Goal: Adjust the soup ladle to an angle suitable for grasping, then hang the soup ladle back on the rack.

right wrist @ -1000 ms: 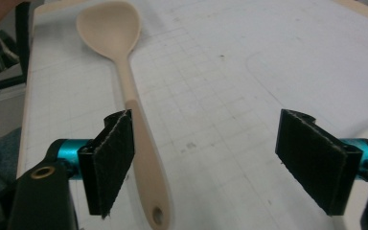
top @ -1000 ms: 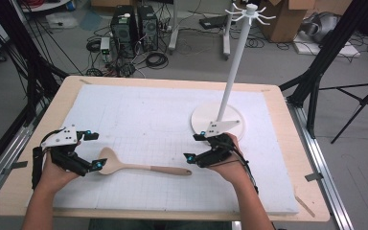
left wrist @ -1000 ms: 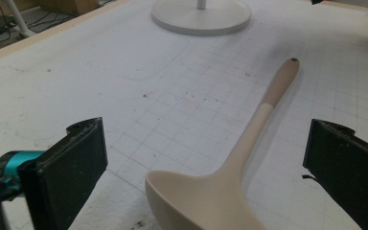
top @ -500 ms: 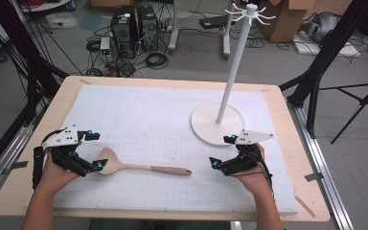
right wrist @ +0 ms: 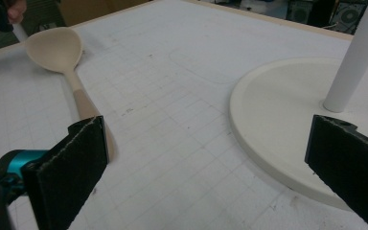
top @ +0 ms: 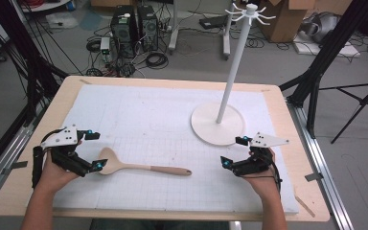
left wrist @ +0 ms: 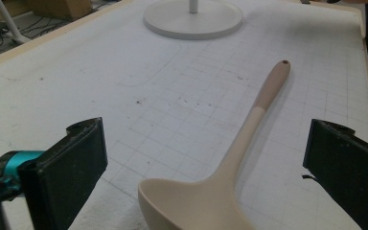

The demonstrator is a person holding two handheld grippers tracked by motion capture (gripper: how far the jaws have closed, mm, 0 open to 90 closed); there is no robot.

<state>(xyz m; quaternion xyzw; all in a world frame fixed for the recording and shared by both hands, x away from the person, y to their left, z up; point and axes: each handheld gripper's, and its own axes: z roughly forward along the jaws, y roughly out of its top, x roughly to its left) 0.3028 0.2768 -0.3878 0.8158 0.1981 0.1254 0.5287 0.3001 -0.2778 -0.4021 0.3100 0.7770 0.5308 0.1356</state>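
High view: left gripper point(top: 87, 151) at the near left of the white mat point(top: 163, 115), jaws spread, one tip just beside the bowl of the wooden spoon point(top: 139, 167), gripping nothing. Spoon flat on the mat near the front edge, bowl toward the left, handle running right with its hole end well short of the right gripper point(top: 234, 152). Right gripper also spread and empty, resting near the round base of the white hook stand point(top: 225, 103).

Left gripper view: looking along the spoon point(left wrist: 230, 163) from bowl to handle tip, bowl between the two wide-apart black pads point(left wrist: 79, 163), neither touching it.

Right gripper view: spoon point(right wrist: 64, 62) lying off to the left, handle passing behind the left pad point(right wrist: 72, 163); stand base point(right wrist: 278, 110) ahead and right, jaws spread wide.

Judged by look: light, stiff, smooth and rounded, likely to slip or roll if pinched at the bowl; safest hold probably across the straight handle, close to its middle, with the hole end left free for a hook
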